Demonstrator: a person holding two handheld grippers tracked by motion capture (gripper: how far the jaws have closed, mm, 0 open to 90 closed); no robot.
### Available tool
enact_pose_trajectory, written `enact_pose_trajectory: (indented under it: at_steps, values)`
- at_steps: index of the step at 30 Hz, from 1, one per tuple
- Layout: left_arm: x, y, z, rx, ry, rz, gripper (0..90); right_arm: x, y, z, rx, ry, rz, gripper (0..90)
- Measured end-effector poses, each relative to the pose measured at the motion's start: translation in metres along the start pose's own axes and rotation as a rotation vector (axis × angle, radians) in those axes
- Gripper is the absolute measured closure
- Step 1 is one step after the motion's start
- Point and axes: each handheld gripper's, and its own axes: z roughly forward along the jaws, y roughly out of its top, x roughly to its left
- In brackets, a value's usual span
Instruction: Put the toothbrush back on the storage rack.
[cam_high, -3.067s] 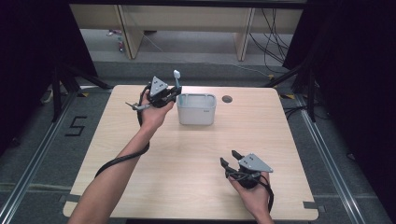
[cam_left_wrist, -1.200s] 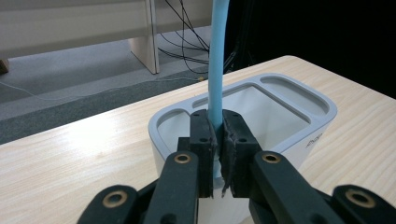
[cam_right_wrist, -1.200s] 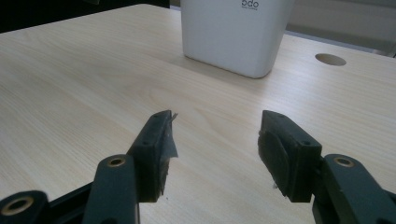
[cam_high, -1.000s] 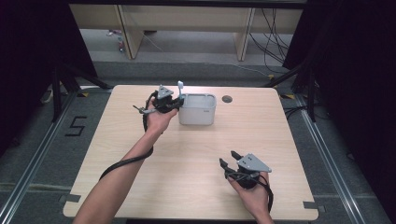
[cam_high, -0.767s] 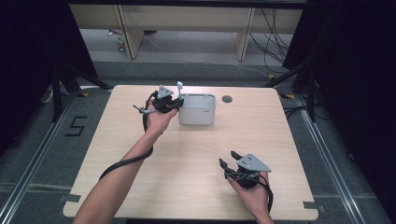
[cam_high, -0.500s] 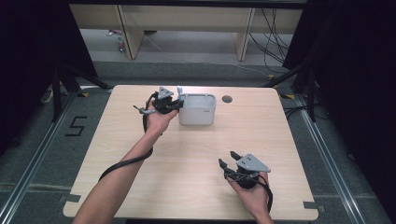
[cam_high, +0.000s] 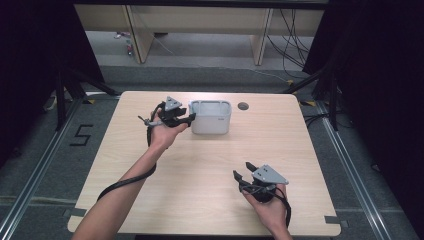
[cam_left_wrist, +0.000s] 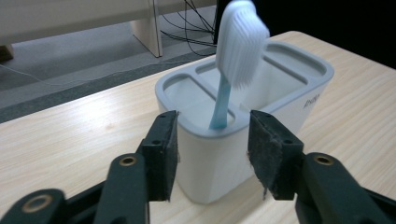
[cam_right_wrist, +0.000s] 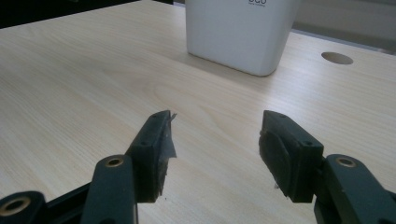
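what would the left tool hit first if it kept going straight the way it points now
Most likely the white holder just ahead of the left tool, whose jaws have just been opening; the toothbrush stands inside. The gap is hard to judge.

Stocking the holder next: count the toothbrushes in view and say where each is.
1. The toothbrush stands handle-down, head up, in the near end compartment of the white holder. Others could be hidden deeper inside, though none shows.

The high view looks forward and down over the whole pale wooden table (cam_high: 210, 165). Both gripper views sit low and close, sharing the white plastic compartmented holder (cam_high: 211, 117) at its 12 o'clock: the left gripper view (cam_left_wrist: 243, 126) nearly against it, the right gripper view (cam_right_wrist: 240, 32) from well back.
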Motion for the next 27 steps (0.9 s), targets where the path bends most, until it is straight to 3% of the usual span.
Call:
enact_pose_trajectory:
  at_steps: [5, 7, 15, 22, 24, 27]
  values:
    - [0.000, -0.007, -0.007, -0.006, 0.002, 0.002, 47.3, 0.001, 0.000, 0.000, 0.004, -0.001, 0.007, 44.3]
    - [-0.001, -0.011, -0.011, -0.005, -0.001, 0.000, 46.5, 0.000, 0.000, 0.001, -0.004, -0.012, -0.020, 44.2]
    - [-0.003, -0.025, -0.028, -0.008, -0.007, -0.009, 41.3, 0.002, -0.001, 0.002, 0.012, 0.005, 0.014, 44.0]
    - [-0.001, -0.041, -0.045, -0.015, -0.008, -0.019, 39.7, 0.000, -0.002, 0.002, -0.004, -0.006, -0.009, 43.8]
    - [0.001, -0.046, -0.051, -0.016, -0.005, -0.021, 39.1, 0.001, -0.002, 0.002, 0.004, 0.006, 0.013, 43.7]
    - [0.000, -0.057, -0.062, -0.026, -0.015, -0.021, 38.8, -0.001, -0.003, 0.002, 0.013, -0.003, -0.013, 43.7]
